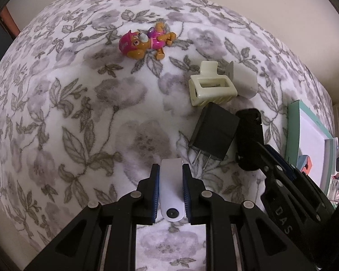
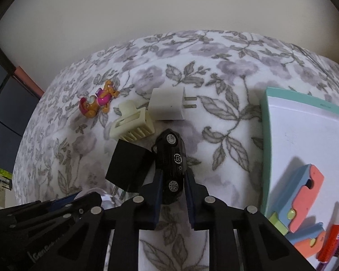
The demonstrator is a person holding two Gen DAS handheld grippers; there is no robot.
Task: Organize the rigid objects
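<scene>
Right fingers [image 2: 173, 180]: closed on black toy car [image 2: 172, 158], which lies on its side on the floral bed cover [image 2: 226, 122].
Car axis: runs straight out along the fingers, nose away.
Tray [image 2: 265, 135]: to the car's right, near; likely drop spot.
Left fingers [image 1: 170, 189]: clamped on a white stick [image 1: 171, 194], farther from tray.
</scene>
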